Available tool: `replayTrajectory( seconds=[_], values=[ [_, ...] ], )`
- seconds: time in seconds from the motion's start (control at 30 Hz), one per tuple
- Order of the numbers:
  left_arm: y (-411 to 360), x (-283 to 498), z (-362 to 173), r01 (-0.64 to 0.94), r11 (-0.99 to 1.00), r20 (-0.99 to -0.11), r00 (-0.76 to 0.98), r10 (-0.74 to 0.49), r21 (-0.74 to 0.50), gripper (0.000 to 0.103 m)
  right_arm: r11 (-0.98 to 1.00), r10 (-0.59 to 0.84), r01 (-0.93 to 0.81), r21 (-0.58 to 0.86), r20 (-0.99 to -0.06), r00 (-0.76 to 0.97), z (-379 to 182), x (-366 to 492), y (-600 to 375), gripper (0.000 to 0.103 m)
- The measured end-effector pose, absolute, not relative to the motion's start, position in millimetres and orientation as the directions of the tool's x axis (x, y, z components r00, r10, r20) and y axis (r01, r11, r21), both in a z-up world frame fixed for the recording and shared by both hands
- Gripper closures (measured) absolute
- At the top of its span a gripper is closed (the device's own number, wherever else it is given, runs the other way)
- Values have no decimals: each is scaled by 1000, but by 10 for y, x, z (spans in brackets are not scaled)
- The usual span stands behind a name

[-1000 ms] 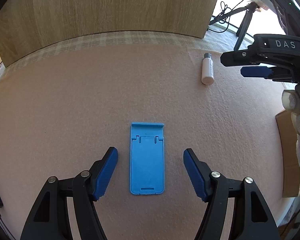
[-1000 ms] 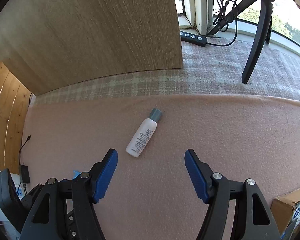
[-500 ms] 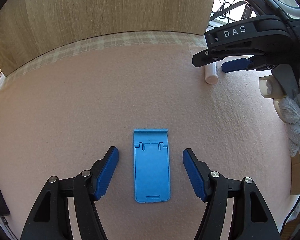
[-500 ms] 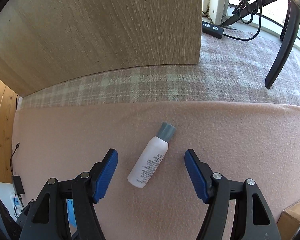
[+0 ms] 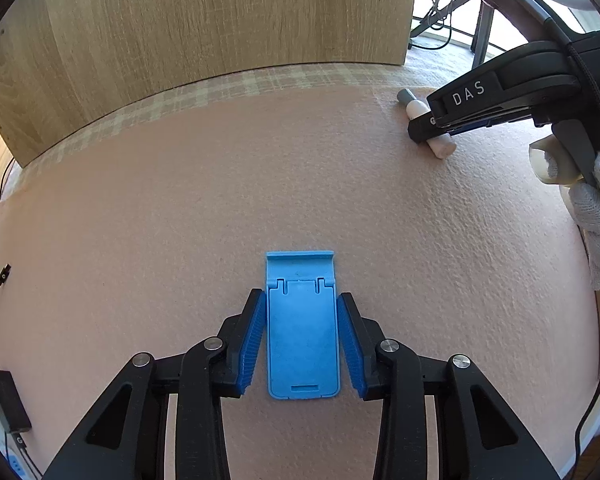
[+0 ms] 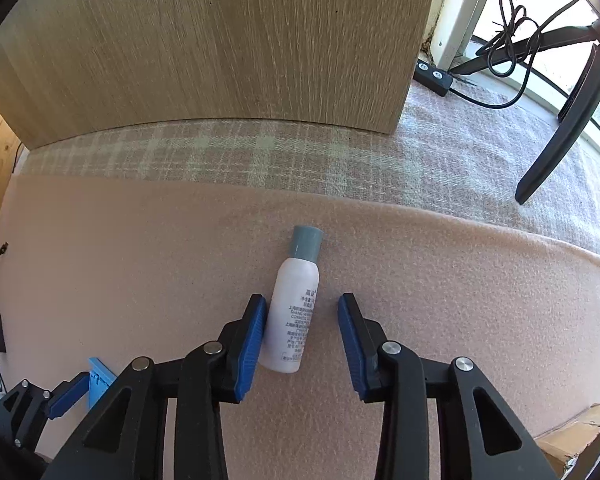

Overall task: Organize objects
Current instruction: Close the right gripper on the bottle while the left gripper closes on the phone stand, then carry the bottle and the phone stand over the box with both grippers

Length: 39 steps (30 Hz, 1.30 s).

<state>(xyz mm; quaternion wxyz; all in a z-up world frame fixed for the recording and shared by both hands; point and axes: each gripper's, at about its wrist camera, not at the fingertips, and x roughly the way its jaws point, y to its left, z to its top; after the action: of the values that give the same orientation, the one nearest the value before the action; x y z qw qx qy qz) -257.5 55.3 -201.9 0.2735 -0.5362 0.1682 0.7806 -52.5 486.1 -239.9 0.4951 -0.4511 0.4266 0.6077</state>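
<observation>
A flat blue phone stand [image 5: 302, 320] lies on the pink felt mat [image 5: 180, 220]. My left gripper [image 5: 302, 336] points down over it, jaws closing, and both blue pads meet the stand's long edges. A white bottle with a grey cap [image 6: 294, 312] lies on the mat between the closing jaws of my right gripper [image 6: 302, 336]. That gripper's left pad touches the bottle, while a gap remains at the right pad. In the left wrist view the right gripper [image 5: 432, 132] covers most of the bottle [image 5: 440, 148]. The stand's corner [image 6: 100, 376] shows at the right wrist view's lower left.
A wooden panel [image 5: 220, 20] stands behind the mat, with plaid cloth [image 6: 260, 156] along its foot. A tripod leg [image 6: 560, 132], a power strip [image 6: 434, 76] and cables lie at the far right. A cardboard box [image 6: 576, 432] sits at the near right, a black adapter [image 5: 6, 400] at the left.
Both grippers' jaws have narrowed. The left pads came in onto the blue stand. The right gripper moved over the bottle and lower, so the bottle now lies between its jaws.
</observation>
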Motion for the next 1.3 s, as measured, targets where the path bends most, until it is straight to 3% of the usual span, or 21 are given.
replayTrajectory(
  seconds=[0.13,0.7,0.97,1.3],
  values=[
    [397,-2532,-1990,-597,-801,-928,-271,257,-48,64,-146,212,-985,88,-970,-118,-2396,-475,4755,84],
    [49,-2196,-1983,-534,-833,-920,-239,309,-141,64,-154,254,-972,179,-943,-214,-2287,-171,3821,85],
    [-104,-1843,-1708,-536,-829,-903,-260,341,-159,64,-108,306,-944,313,-892,-331,-1964,629,3705,85],
    [199,-1443,-1317,-600,-783,-864,-298,405,-161,64,-72,424,-936,345,-839,-342,-1425,1343,3048,85]
  ],
)
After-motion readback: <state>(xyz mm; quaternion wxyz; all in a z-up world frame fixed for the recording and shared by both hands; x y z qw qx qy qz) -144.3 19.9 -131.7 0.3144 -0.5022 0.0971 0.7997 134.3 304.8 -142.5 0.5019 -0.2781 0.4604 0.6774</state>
